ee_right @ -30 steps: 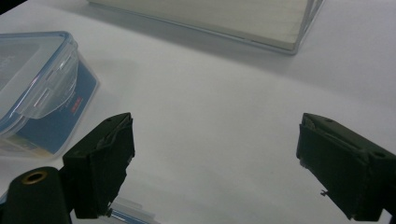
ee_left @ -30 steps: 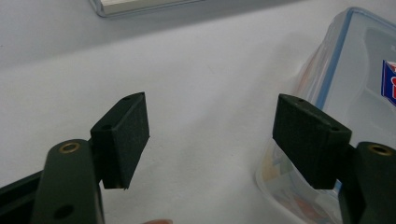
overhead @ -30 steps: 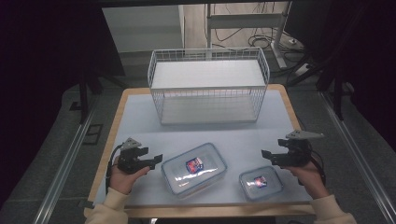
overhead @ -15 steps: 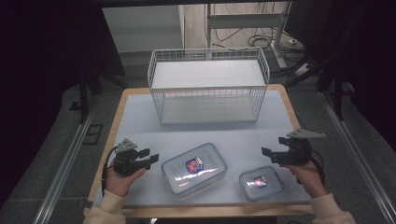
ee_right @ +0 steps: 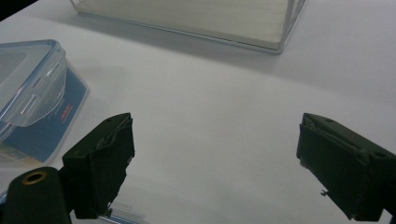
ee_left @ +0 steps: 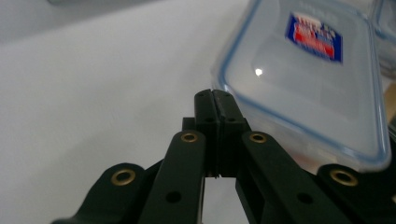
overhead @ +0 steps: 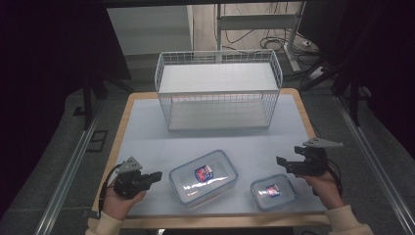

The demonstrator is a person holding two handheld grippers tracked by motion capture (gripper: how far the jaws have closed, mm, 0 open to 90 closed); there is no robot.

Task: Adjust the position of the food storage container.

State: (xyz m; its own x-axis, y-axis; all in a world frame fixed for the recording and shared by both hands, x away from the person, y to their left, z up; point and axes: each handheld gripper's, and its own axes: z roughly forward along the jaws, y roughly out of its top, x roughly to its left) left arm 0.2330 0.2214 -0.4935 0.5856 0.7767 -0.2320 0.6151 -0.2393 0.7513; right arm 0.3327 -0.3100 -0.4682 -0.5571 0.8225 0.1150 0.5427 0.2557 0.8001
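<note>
Wire basket (overhead: 219,90) stands at the back of the bench (overhead: 147,127). Nearer, the large lidded container (overhead: 203,177) lies beside the small one (overhead: 273,191). Left gripper (ee_left: 214,100), fingers pressed together, sits against the large container's edge; a push could skid it. Right gripper (ee_right: 215,163) gapes wide, holding nothing.
</note>
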